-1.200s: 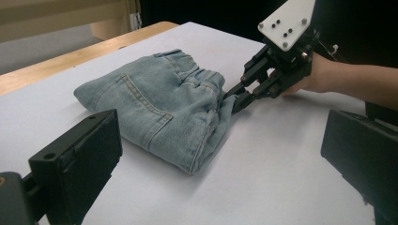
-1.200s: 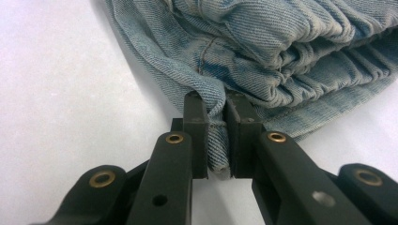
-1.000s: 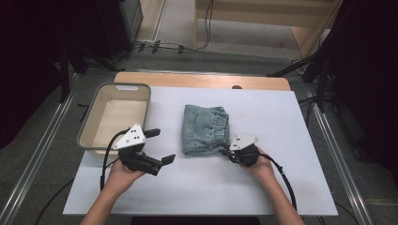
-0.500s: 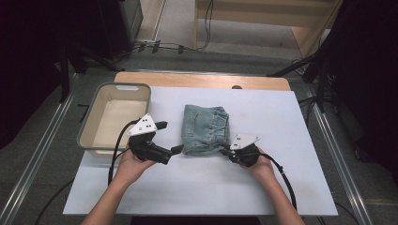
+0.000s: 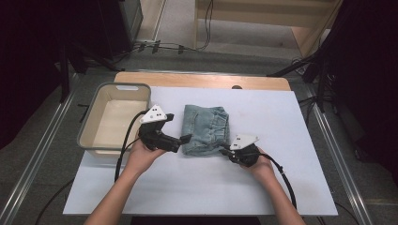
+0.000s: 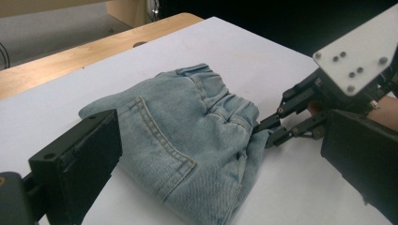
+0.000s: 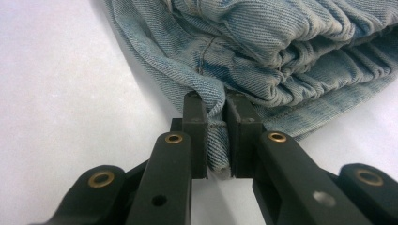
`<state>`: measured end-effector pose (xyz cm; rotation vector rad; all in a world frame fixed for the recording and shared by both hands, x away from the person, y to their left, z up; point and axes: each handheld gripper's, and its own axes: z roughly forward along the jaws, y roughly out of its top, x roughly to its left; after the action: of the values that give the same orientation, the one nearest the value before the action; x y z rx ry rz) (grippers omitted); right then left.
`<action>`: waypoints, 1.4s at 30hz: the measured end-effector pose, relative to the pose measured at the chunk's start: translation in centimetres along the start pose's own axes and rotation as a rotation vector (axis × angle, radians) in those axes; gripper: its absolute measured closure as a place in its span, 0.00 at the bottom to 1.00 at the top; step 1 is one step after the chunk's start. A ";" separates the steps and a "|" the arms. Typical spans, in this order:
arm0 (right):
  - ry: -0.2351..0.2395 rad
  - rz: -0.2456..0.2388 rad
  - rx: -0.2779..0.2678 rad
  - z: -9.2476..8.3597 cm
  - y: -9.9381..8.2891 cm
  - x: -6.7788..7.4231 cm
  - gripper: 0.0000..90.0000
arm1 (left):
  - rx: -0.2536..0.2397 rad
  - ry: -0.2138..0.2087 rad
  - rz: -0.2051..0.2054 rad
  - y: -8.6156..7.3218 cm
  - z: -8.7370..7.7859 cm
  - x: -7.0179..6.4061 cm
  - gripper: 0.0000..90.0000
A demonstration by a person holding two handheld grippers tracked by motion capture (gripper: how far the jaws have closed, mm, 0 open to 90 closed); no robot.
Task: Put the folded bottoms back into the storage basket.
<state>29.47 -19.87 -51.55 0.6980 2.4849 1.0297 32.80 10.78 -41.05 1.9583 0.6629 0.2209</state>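
Observation:
Folded light-blue denim jeans lie in the middle of the white table. My right gripper is shut on the near right corner of the jeans; its jaws pinch a fold of denim. My left gripper is open at the near left edge of the jeans, with its wide-apart jaws on either side of the cloth's near end. From the left gripper view the right gripper shows clamped on the far corner.
A grey plastic bin, empty inside, stands at the table's left edge next to my left hand. A wooden strip runs along the table's far edge. Cables trail from both grippers toward the near edge.
My left gripper has moved right and forward from near the bin to the jeans' left edge. The right gripper has stayed clamped on the corner.

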 end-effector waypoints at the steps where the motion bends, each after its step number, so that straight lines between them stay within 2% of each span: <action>1: 0.001 0.000 0.001 0.0 0.0 0.0 0.88 | 0.001 0.002 -0.004 0.1 0.2 0.0 0.00; 9: 0.006 0.004 0.001 0.0 0.0 0.0 0.88 | 0.019 0.023 -0.035 0.7 1.4 0.7 0.00; 26: 0.021 0.003 -0.005 0.0 -0.1 -0.3 0.88 | 0.074 0.059 -0.056 2.5 4.3 2.2 0.00; 38: 0.022 0.002 -0.005 0.0 -0.1 -0.3 0.87 | 0.105 0.063 -0.083 2.9 6.2 3.3 0.00; 42: 0.021 0.002 -0.004 0.0 -0.1 -0.3 0.87 | 0.127 0.078 -0.087 3.0 7.0 3.8 0.00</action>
<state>29.67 -20.10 -51.59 0.6916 2.4995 1.0474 40.04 6.47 -42.19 2.0448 0.8292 0.2067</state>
